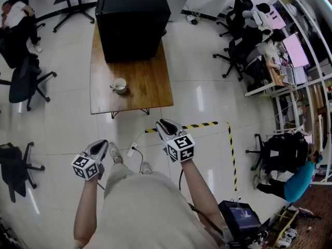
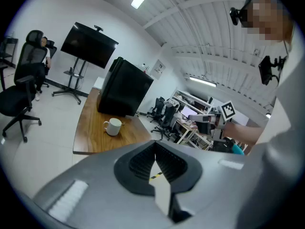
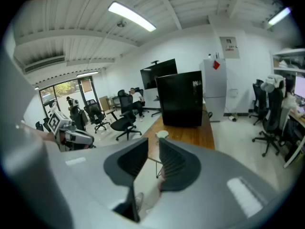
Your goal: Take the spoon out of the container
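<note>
A white mug [image 1: 120, 85] stands near the front edge of a wooden table [image 1: 140, 95], well ahead of both grippers. It also shows in the left gripper view as the mug [image 2: 113, 126] and, small, in the right gripper view as the mug [image 3: 162, 134]. A spoon in it is too small to make out. My left gripper [image 1: 101, 145] is held over the floor, its jaws [image 2: 155, 155] closed tip to tip on nothing. My right gripper [image 1: 165, 124] hovers short of the table's front edge, jaws [image 3: 152, 149] parted by a narrow gap with nothing between them.
A large black box [image 1: 132, 17] fills the table's far half. Office chairs [image 1: 23, 82] stand left of the table. Yellow-black tape [image 1: 210, 124] marks the floor on the right, and a cable [image 1: 136, 150] lies on the floor by my feet. Desks and seated people [image 1: 270, 45] are at the right.
</note>
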The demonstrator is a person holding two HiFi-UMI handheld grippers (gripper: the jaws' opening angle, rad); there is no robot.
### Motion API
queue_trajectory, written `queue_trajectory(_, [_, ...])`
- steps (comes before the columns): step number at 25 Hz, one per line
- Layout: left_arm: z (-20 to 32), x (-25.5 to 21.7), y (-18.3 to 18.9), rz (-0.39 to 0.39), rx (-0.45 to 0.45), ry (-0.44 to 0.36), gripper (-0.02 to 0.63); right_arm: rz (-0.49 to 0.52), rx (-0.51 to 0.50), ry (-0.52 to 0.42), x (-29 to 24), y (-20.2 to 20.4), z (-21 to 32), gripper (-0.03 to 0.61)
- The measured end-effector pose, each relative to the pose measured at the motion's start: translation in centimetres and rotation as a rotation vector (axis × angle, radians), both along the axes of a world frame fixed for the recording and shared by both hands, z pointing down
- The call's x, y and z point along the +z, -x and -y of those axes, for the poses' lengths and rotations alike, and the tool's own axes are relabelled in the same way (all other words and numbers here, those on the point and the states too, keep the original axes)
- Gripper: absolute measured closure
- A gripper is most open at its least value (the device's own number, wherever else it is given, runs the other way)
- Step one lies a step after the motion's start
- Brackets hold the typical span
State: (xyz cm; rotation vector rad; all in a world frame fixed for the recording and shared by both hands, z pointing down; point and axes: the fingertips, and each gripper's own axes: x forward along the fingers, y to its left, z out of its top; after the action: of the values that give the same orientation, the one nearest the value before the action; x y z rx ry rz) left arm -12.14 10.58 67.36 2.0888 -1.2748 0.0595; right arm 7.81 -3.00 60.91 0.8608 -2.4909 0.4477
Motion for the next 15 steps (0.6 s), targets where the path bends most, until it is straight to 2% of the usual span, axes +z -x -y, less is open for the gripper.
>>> queue_trajectory(4, [4.2,-0.5,3.6,-0.007,0.053,-0.019,0.614,-0.040,0.020,-0.011,-0.8,4.1,2.1,0.503])
queue_trajectory(9, [7.5,-0.4,5.9,-0.004,0.116,-0.031,0.614,-0.092,0.037,-0.023,-1.2,8.1,5.0,0.503])
queue_trajectory(15, [8.7,-1.0,7.5,-0.090,0.181,-0.023,0.614,-0.150,0.057,-0.003,-0.3,11.4,7.4,0.503])
